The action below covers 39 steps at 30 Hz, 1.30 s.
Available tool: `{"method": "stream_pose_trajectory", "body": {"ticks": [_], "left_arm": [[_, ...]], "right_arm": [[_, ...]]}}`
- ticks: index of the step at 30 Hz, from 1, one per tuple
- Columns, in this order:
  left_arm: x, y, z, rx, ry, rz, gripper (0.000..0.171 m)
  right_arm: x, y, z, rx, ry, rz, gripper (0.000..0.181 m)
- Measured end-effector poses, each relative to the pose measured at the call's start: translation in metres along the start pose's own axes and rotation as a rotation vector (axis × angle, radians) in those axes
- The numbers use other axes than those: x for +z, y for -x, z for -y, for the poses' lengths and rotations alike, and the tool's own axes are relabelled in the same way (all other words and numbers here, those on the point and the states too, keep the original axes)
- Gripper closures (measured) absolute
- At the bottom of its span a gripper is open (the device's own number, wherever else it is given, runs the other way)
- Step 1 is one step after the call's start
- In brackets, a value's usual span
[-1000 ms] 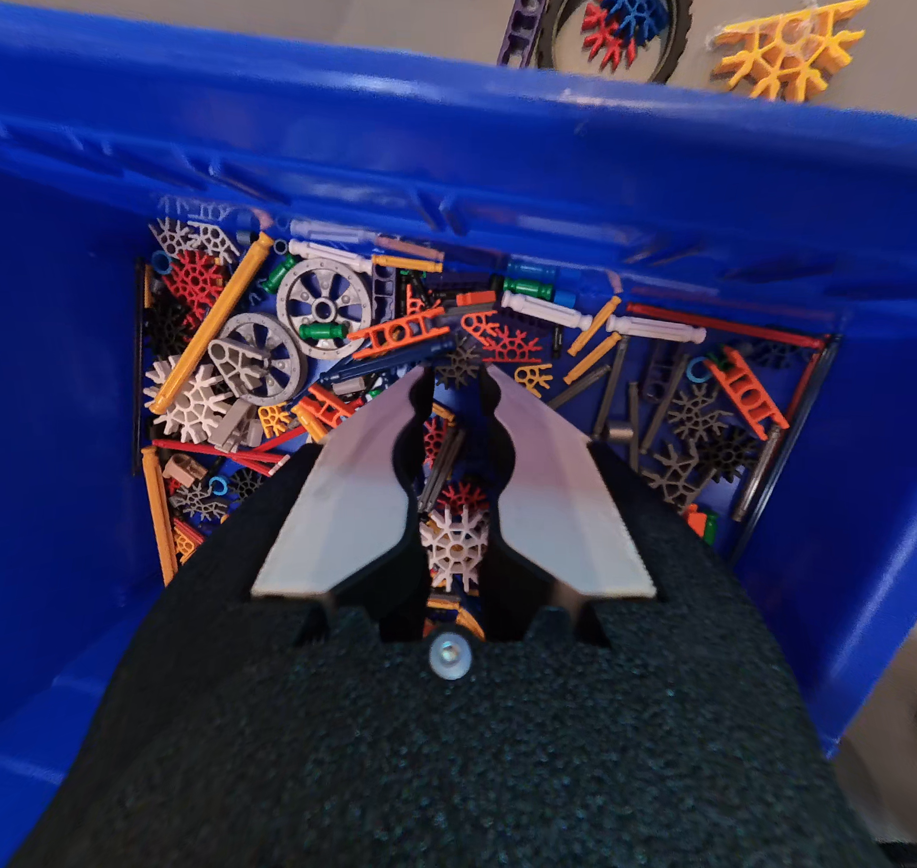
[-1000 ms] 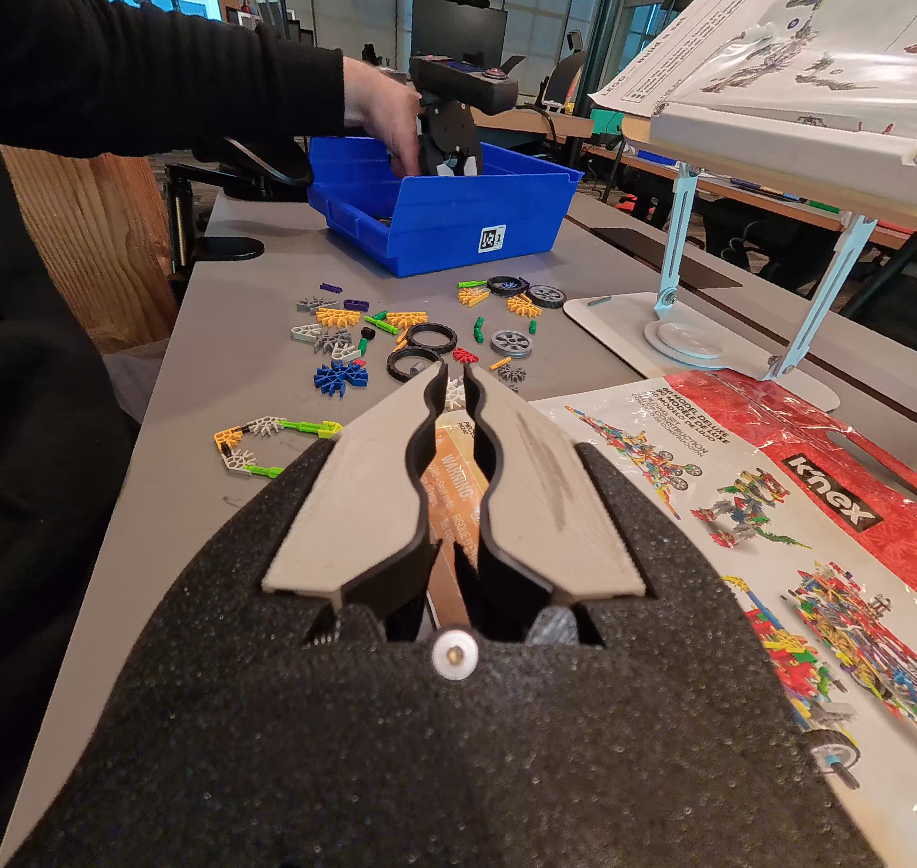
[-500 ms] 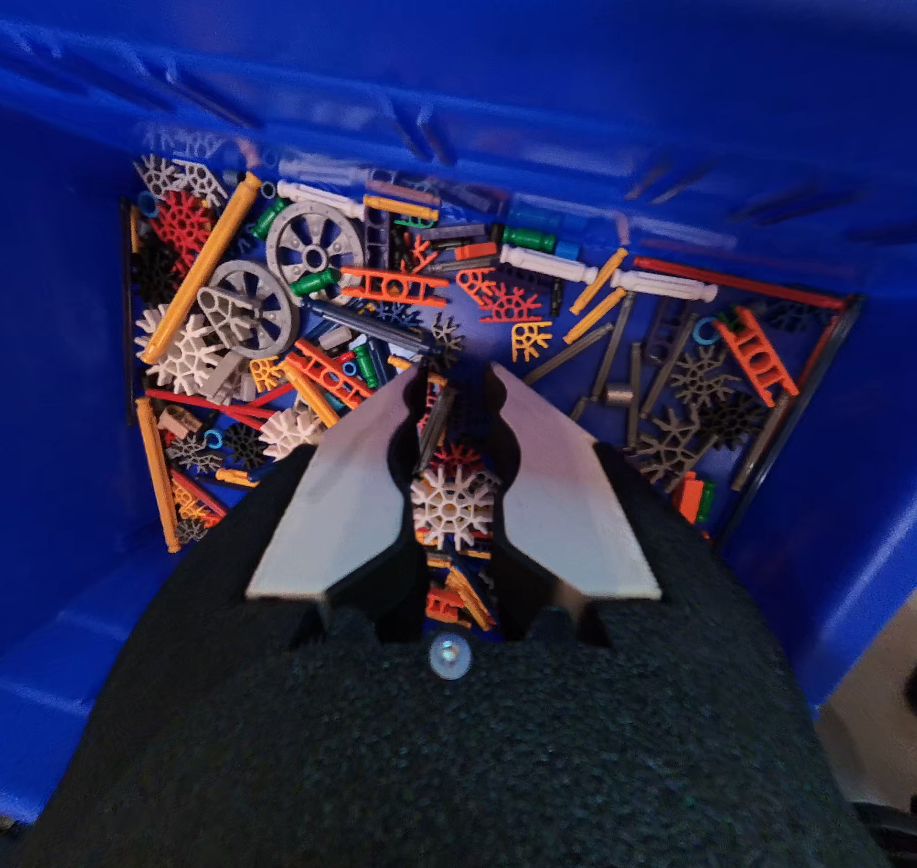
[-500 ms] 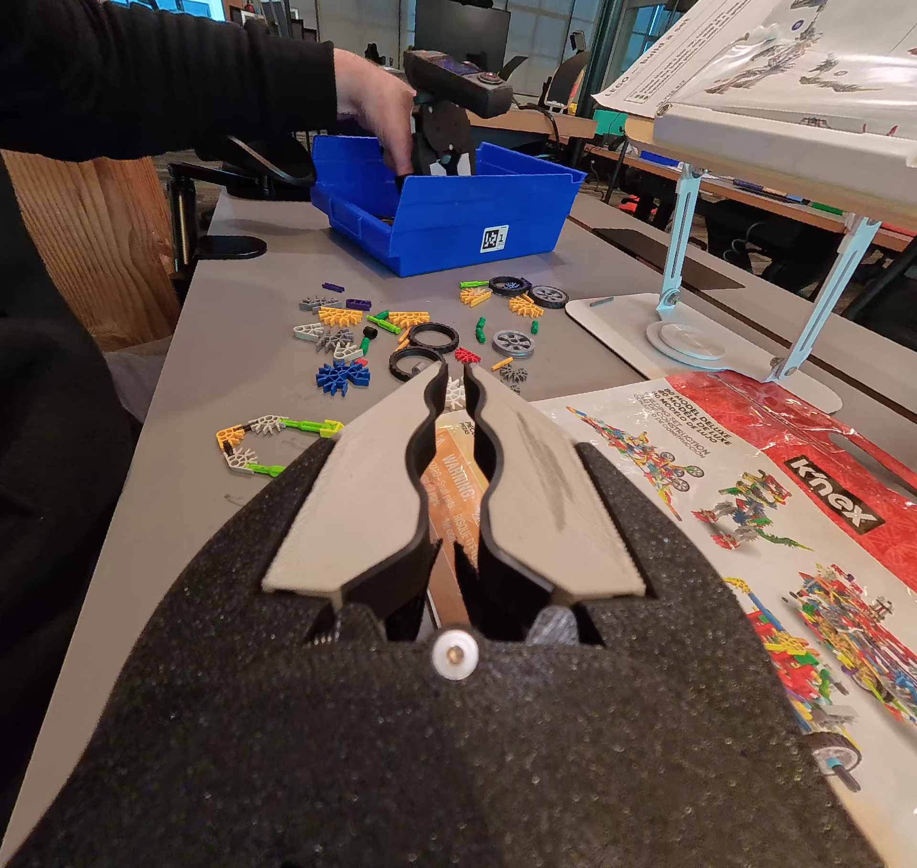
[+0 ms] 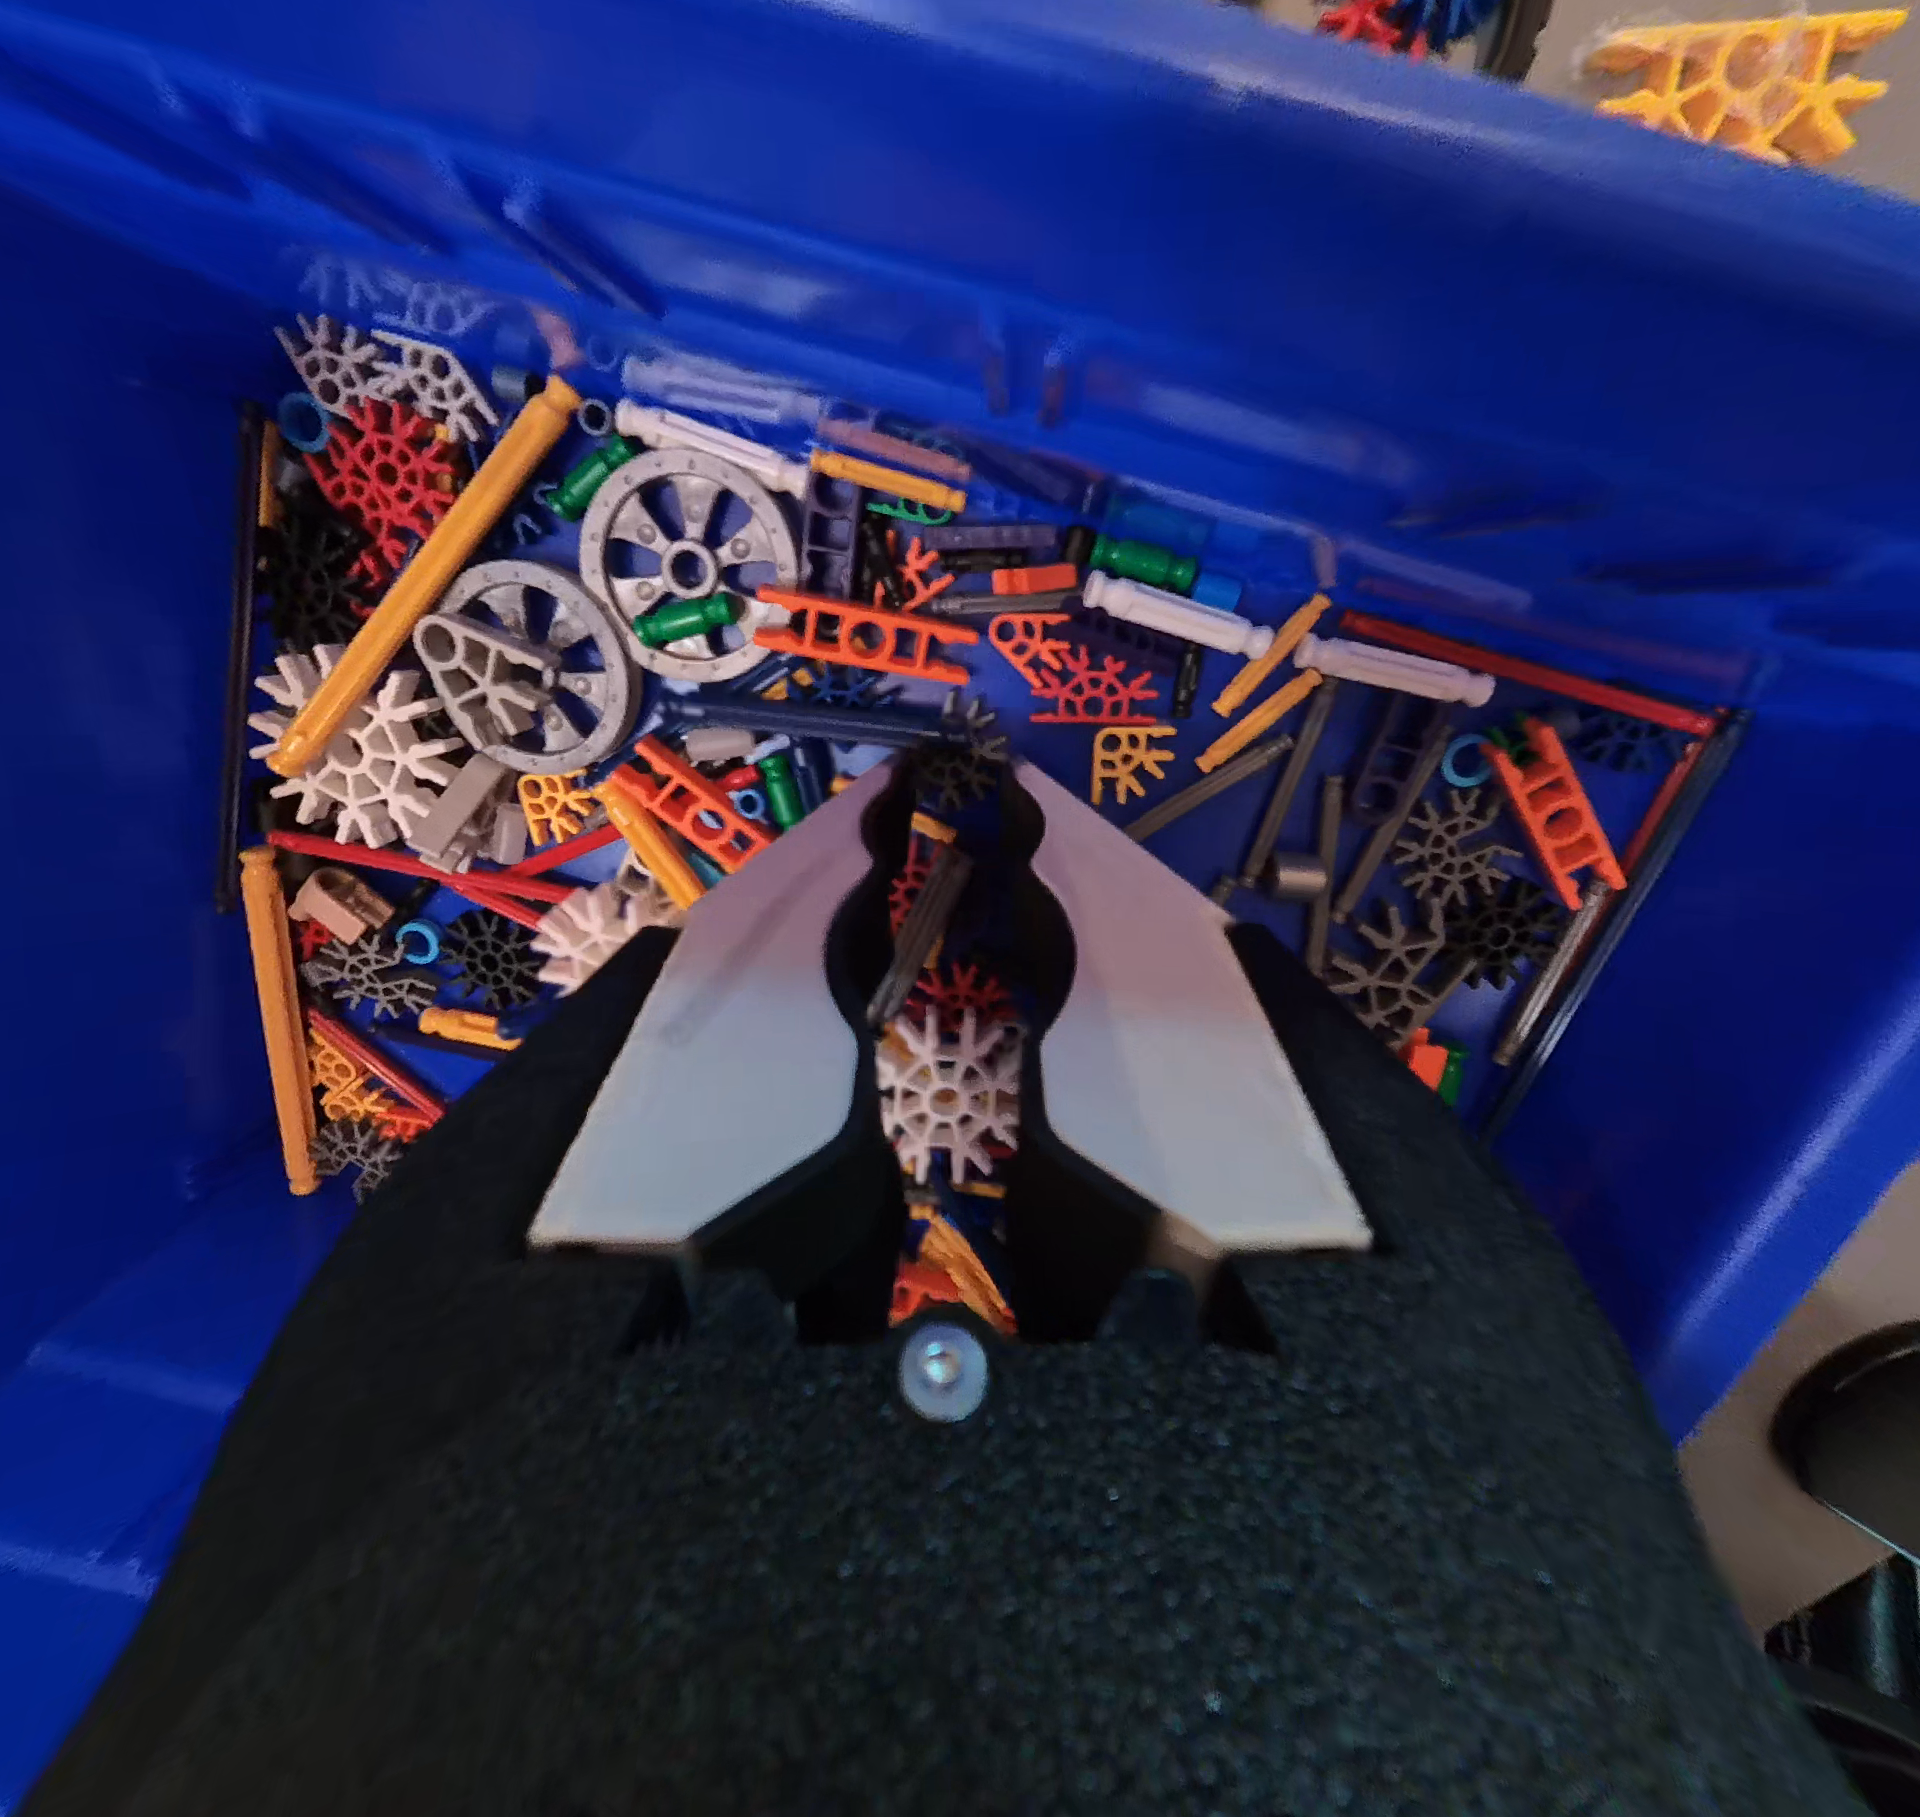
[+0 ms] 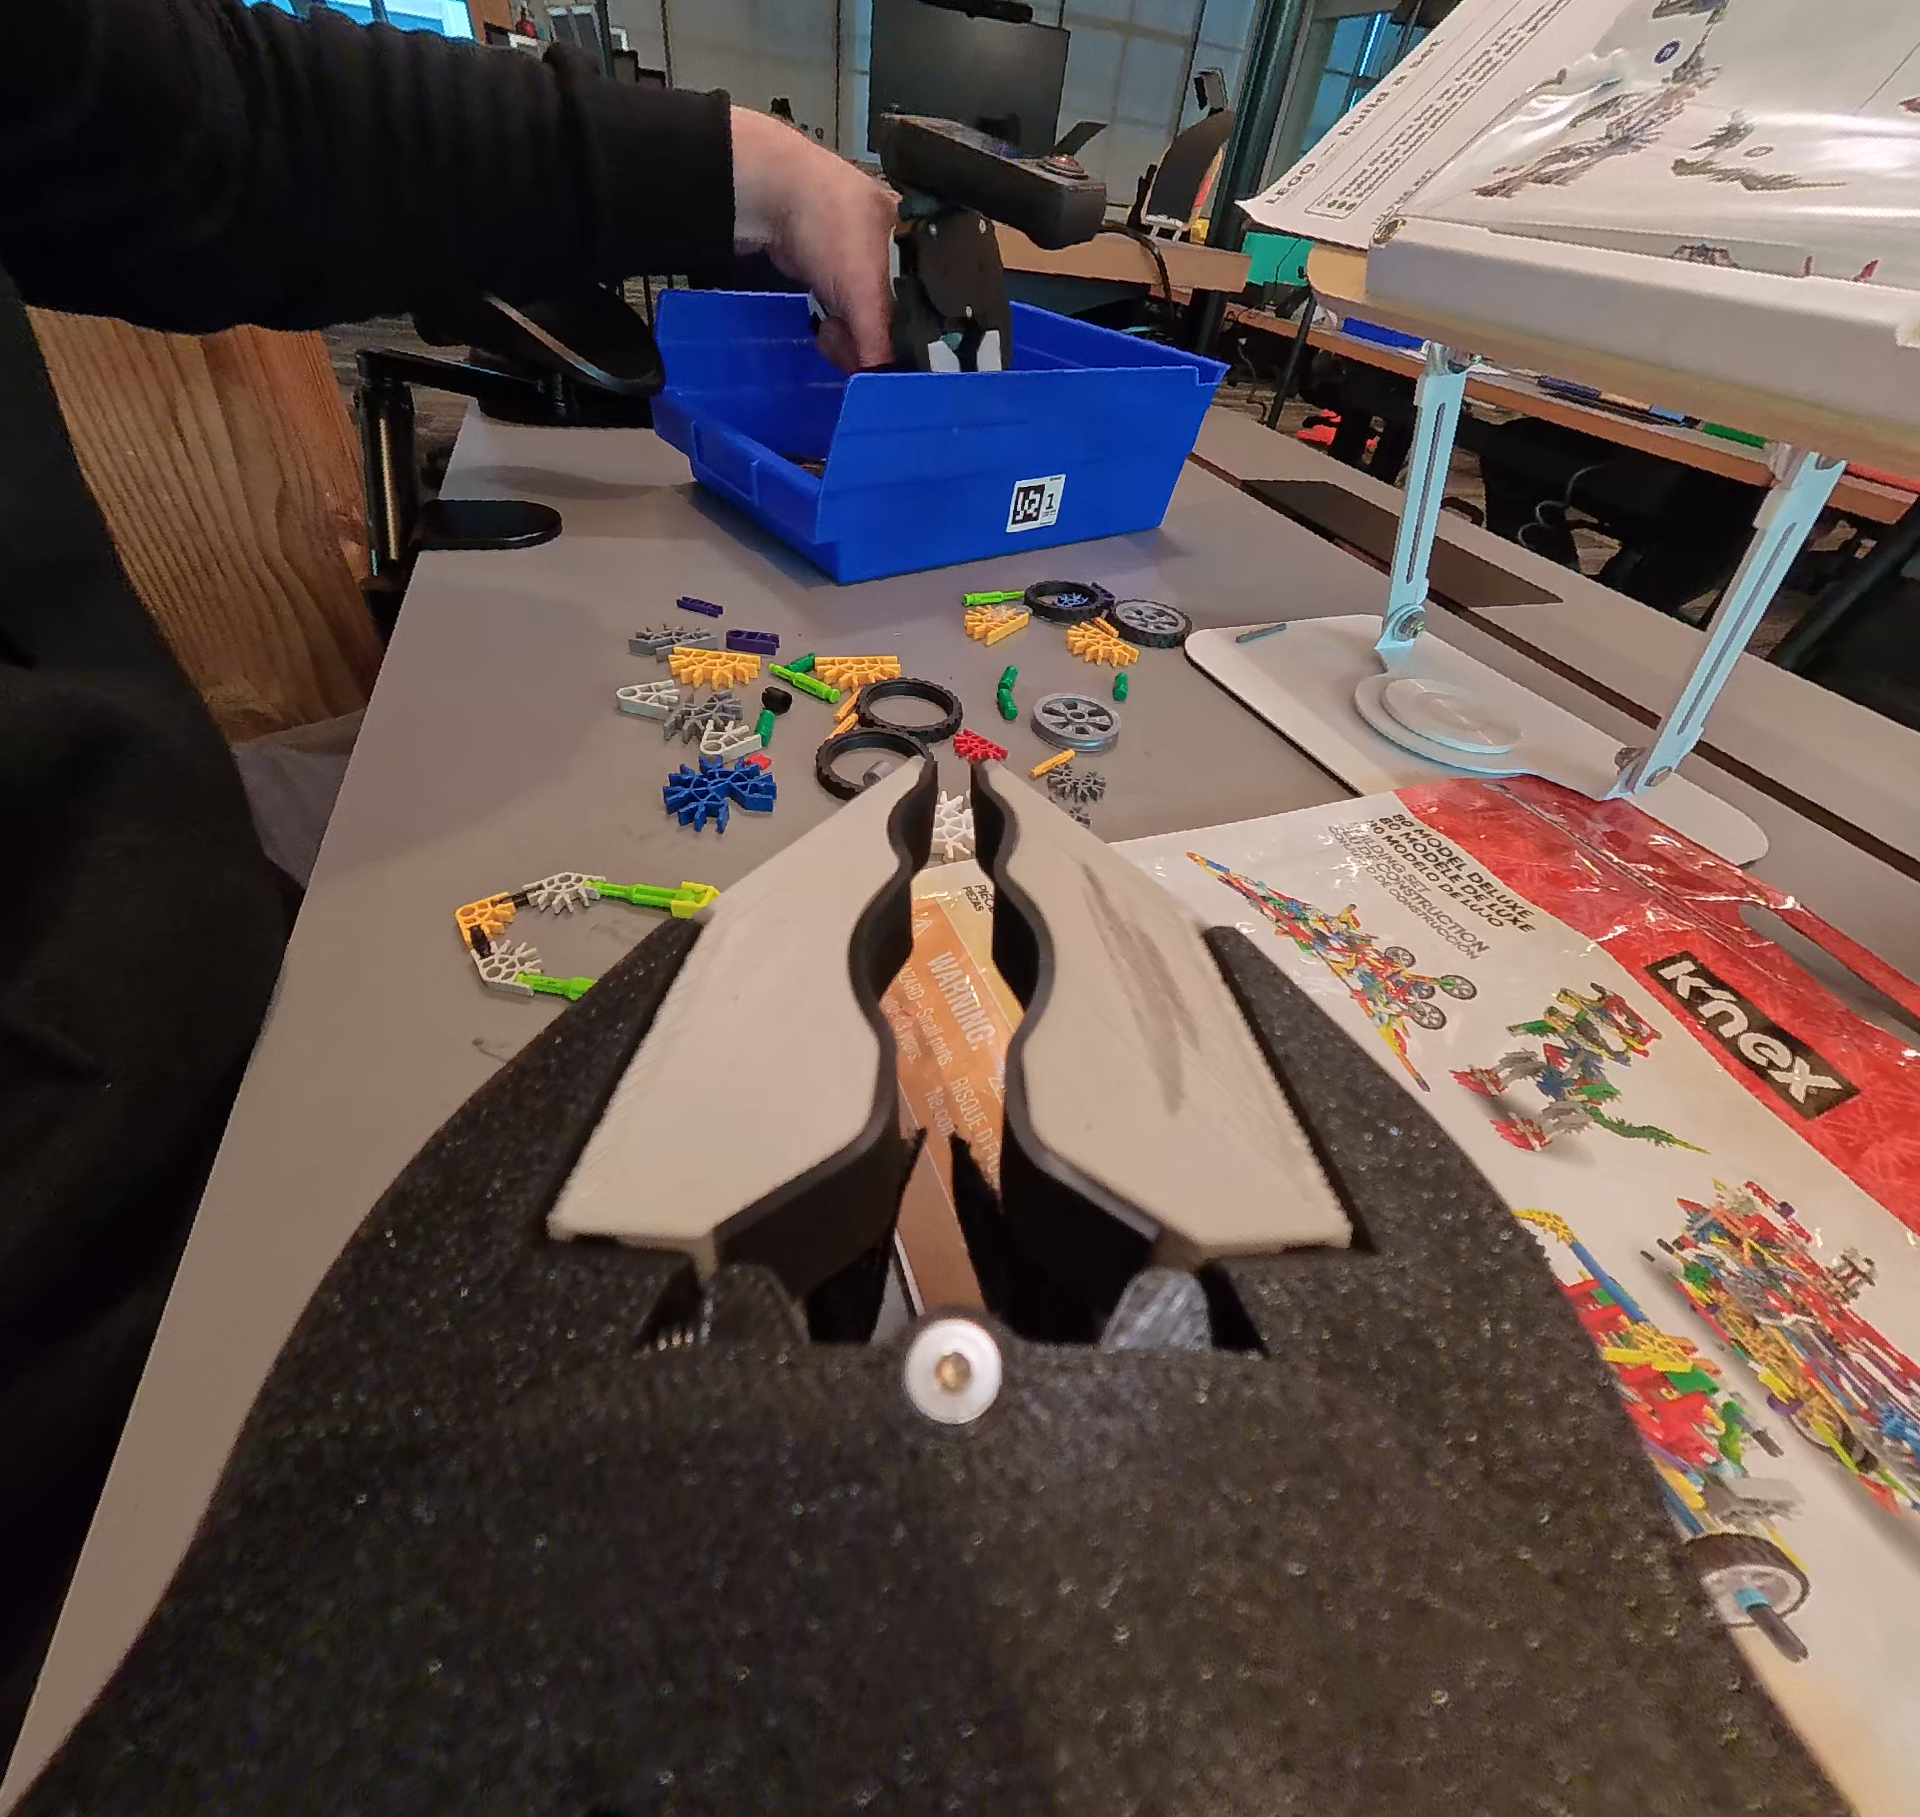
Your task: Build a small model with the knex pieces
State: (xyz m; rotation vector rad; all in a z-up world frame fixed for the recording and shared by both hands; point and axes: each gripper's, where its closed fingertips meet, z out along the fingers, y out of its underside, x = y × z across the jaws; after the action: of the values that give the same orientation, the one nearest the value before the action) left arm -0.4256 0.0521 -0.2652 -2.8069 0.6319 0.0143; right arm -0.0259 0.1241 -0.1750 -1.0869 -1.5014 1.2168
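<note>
Left gripper (image 5: 956, 780) has drawn back up in the blue bin (image 5: 1039, 209), tips now flanking a dark connector (image 5: 961, 761), grip uncertain; right gripper (image 6: 951, 791) idles, slightly parted

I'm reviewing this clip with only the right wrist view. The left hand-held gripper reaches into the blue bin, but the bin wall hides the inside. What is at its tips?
Observer: In the left wrist view, the left hand-held gripper appears closed on a dark snowflake connector.
Reviewer: Anything else close to it?
Observer: A white snowflake connector shows through the gap behind the tips, lying among the loose pieces below.
Reviewer: Any wheels in there?
Observer: Two grey spoked wheels lie touching on the left of the blue bin, with a green rod across one.
</note>
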Motion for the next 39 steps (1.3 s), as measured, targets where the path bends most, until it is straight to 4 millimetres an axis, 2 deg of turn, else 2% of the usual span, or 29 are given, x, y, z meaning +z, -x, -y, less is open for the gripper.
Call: {"method": "stream_pose_trajectory", "body": {"ticks": [5,6,9,16,23,27,30,34,39], "left_arm": [[-0.008,-0.030,-0.016,0.041,0.058,-0.080,0.161],[-0.008,-0.028,-0.018,0.047,0.062,-0.052,0.167],[-0.009,-0.022,-0.020,0.082,0.048,-0.002,0.163],[-0.009,-0.021,-0.013,0.116,0.024,-0.024,0.143],[-0.008,-0.031,-0.017,0.111,0.055,-0.087,0.144],[-0.012,-0.030,-0.020,0.113,0.049,-0.104,0.147],[-0.017,-0.032,-0.015,0.096,0.015,-0.137,0.150],[-0.010,-0.039,-0.020,0.127,0.053,-0.160,0.149],[-0.005,-0.033,-0.020,0.146,0.055,-0.111,0.155]], "right_arm": [[0.000,0.000,0.000,0.005,-0.003,0.007,0.176],[0.000,0.000,0.000,0.006,-0.004,0.009,0.176],[-0.001,0.001,0.001,0.007,-0.005,0.010,0.176],[0.000,0.000,0.000,0.010,-0.004,0.009,0.176],[-0.001,0.000,0.001,0.013,-0.009,0.012,0.176],[-0.001,0.000,0.002,0.014,-0.013,0.015,0.176],[-0.001,0.000,0.002,0.015,-0.013,0.015,0.176],[-0.002,0.000,0.002,0.015,-0.014,0.015,0.176],[-0.001,0.000,0.002,0.015,-0.014,0.016,0.176]]}}
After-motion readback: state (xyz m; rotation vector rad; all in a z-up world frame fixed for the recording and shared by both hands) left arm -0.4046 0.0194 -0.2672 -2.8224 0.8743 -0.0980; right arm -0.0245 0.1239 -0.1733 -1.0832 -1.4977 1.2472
